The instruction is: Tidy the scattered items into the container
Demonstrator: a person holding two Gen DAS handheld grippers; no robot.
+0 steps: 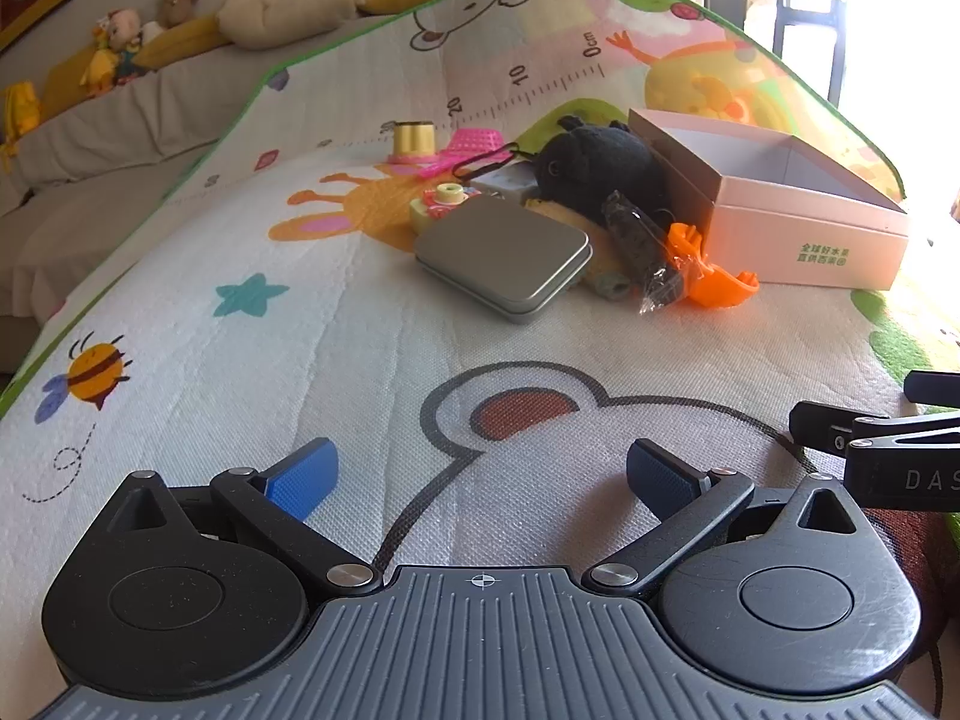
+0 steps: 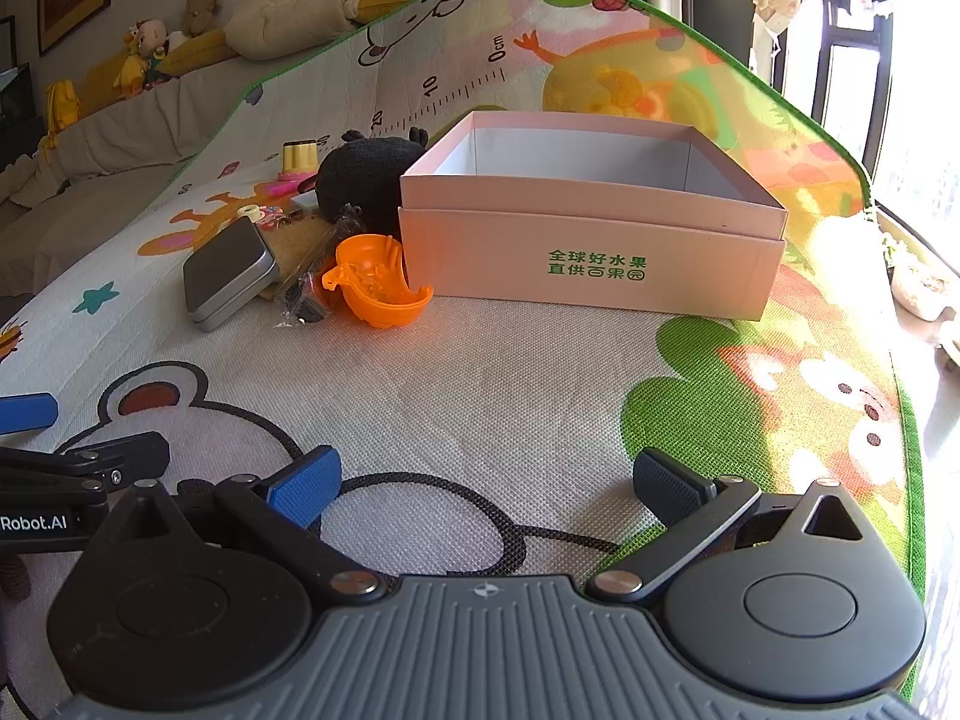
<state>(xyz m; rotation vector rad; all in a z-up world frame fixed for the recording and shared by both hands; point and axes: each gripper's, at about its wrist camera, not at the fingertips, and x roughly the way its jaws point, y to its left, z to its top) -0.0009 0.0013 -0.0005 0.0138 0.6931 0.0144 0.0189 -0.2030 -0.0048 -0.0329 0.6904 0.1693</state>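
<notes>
— Right wrist view: is anything packed into the pale pink cardboard box (image 2: 591,264)?
— Nothing is seen inside; grey metal tin (image 1: 503,255), orange plastic scoop (image 2: 378,288) and black plush toy (image 1: 600,165) are left beside it, on the mat. Left gripper (image 1: 480,474) and right gripper (image 2: 486,480) are held apart, empty.

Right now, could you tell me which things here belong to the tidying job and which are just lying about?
For the job:
pink box, seemingly empty
grey tin
orange plastic toy
black plush
clear packet
gold spool
pink basket
left gripper, right gripper, both open

Lying about:
play mat
stuffed toys on the sofa
</notes>
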